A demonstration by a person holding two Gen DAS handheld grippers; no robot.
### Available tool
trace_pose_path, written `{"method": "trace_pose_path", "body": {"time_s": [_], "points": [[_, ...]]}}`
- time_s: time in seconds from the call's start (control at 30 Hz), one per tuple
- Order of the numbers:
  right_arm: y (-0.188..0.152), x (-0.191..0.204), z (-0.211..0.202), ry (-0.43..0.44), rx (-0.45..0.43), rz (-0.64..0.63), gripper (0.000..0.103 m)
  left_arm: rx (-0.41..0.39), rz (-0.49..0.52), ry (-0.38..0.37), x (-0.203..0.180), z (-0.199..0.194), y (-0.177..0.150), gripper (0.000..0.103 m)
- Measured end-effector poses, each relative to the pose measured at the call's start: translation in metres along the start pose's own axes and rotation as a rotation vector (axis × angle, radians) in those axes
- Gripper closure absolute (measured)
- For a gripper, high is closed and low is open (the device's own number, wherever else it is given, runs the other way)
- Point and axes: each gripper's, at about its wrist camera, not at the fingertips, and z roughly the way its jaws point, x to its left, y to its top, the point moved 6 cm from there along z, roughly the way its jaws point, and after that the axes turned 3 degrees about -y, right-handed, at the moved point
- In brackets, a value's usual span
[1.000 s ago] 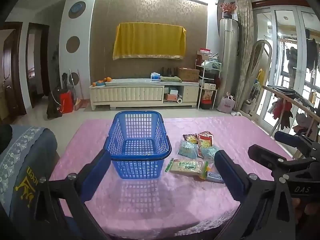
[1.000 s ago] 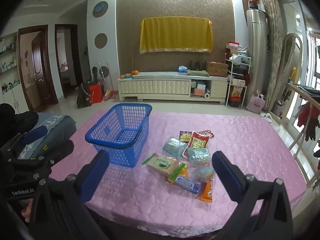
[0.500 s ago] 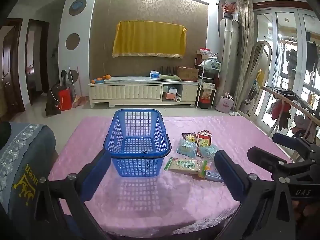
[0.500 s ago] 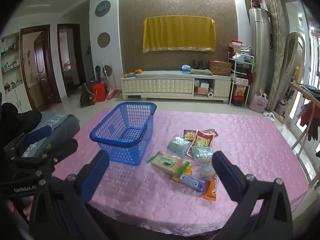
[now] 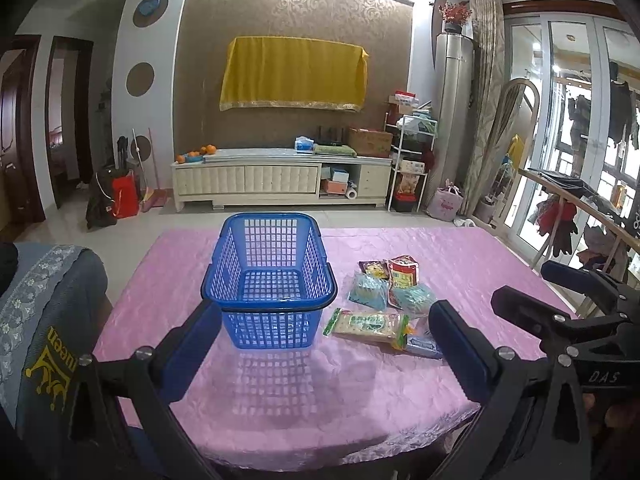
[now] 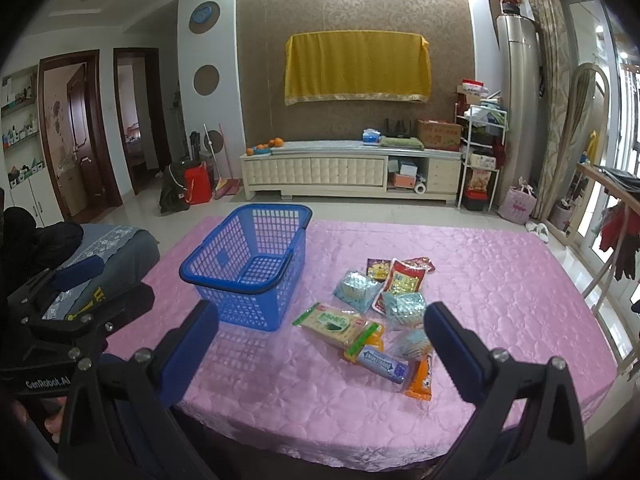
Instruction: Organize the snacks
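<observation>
An empty blue mesh basket [image 5: 270,280] [image 6: 250,266] stands on the pink tablecloth [image 5: 280,408] [image 6: 500,280]. Right of it lies a heap of several snack packs: a green-and-cream cracker pack [image 5: 368,322] [image 6: 336,322], a red pack [image 5: 404,274] [image 6: 400,280], pale blue bags [image 6: 354,286], a blue bar [image 6: 380,362] and an orange pack [image 6: 420,380]. My left gripper [image 5: 324,336] hovers open near the table's front edge, facing the basket. My right gripper [image 6: 320,340] also hangs open, above the front edge before the snacks. Neither holds anything.
A grey chair back with yellow lettering [image 5: 44,320] [image 6: 108,252] stands at the table's left. Behind the table are tiled floor, a white TV cabinet [image 5: 280,178], and a drying rack [image 5: 580,208] at the right. The other gripper shows at each view's side [image 5: 580,320] [image 6: 60,320].
Both views have drawn back and risen slightly, so the basket and snacks look a little farther off. Nothing on the table has moved; both grippers stay open.
</observation>
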Motion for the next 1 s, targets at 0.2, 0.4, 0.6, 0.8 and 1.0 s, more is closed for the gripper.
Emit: {"method": "trace_pose_path", "body": {"time_s": [0.2, 0.4, 0.6, 0.8, 1.0], "points": [[0.0007, 0.0, -0.0006, 0.0, 0.001, -0.003, 0.0, 0.0, 0.005, 0.003, -0.0011, 0.0002, -0.0008, 0.0], [0.001, -0.0014, -0.0028, 0.012, -0.006, 0.004, 0.0, 0.005, 0.004, 0.006, -0.0011, 0.0007, -0.0028, 0.0], [0.0002, -0.0016, -0.0037, 0.001, 0.005, -0.002, 0.0, 0.003, 0.005, -0.004, -0.0016, -0.001, -0.0022, 0.0], [0.0001, -0.0013, -0.0046, -0.002, 0.0, -0.005, 0.0, 0.003, 0.007, -0.003, -0.0018, -0.0021, -0.0026, 0.0], [-0.0002, -0.0008, -0.0055, -0.002, 0.003, -0.009, 0.0, 0.003, 0.005, -0.009, -0.0009, -0.0018, -0.0028, 0.0]]}}
